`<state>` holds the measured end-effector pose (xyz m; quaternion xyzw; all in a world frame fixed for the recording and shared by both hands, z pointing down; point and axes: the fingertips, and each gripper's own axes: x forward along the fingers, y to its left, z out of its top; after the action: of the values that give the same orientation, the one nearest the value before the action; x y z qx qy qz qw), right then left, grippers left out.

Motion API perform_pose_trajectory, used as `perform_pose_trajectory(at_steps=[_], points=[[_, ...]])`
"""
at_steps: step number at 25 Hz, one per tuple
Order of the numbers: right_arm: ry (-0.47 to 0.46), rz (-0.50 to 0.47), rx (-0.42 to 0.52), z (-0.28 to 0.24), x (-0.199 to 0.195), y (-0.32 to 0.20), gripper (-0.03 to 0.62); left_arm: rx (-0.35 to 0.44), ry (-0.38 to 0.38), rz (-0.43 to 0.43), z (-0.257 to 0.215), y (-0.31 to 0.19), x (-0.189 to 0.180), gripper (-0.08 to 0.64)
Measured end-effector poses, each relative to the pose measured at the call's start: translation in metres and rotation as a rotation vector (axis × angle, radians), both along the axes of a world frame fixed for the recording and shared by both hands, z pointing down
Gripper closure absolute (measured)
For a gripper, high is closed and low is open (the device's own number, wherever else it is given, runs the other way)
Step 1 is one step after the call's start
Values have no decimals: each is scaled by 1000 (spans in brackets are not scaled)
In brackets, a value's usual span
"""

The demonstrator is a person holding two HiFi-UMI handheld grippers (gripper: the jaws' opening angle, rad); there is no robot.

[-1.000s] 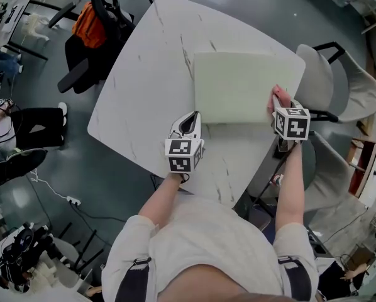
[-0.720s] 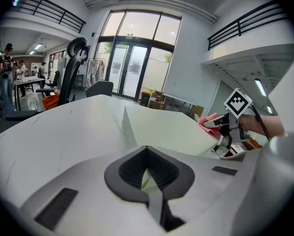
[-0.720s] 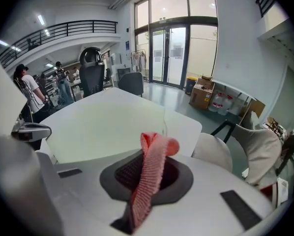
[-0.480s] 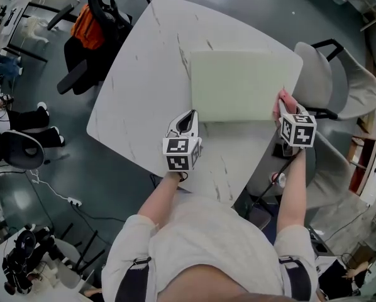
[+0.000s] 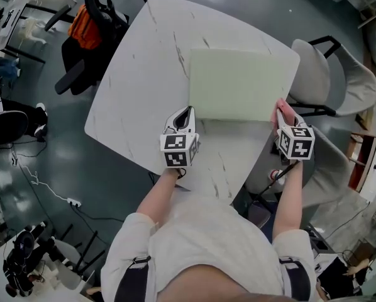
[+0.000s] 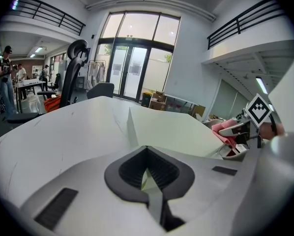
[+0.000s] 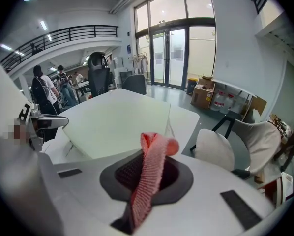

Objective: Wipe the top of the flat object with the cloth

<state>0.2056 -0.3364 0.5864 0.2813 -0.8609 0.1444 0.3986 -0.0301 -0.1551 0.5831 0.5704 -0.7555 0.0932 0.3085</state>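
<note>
My left gripper [image 5: 186, 114] is closed on the near left corner of the pale green board [image 5: 232, 83]; a sliver of green shows between its pads [image 6: 159, 168]. My right gripper [image 5: 283, 122] clamps the pink cloth [image 7: 152, 163], which stands up out of its jaws. The cloth sits at the board's lower right corner, right of frame centre. The board lies flat on the white table [image 5: 144, 87].

Head view steeply down on table [image 5: 138, 74], gripper views low, close, apparently sharing the board [image 5: 235, 83]
</note>
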Motion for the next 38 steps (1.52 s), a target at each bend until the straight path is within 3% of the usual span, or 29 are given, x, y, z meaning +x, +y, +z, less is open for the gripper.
perform_pose_trajectory(at_steps=[10,18,29,38], points=[[-8,8,18,1,8,17,561,12,-33,12,-1,-2,-1,546],[-5,-14,16,2,-11,31,560,-2,-23,-3,2,19,-5,547],[-60,-35,-13,-2,-78,70,560,-6,41,60,8,24,-5,546],[-103,-77,-35,-3,-135,111,560,12,42,144,5,23,-5,546]])
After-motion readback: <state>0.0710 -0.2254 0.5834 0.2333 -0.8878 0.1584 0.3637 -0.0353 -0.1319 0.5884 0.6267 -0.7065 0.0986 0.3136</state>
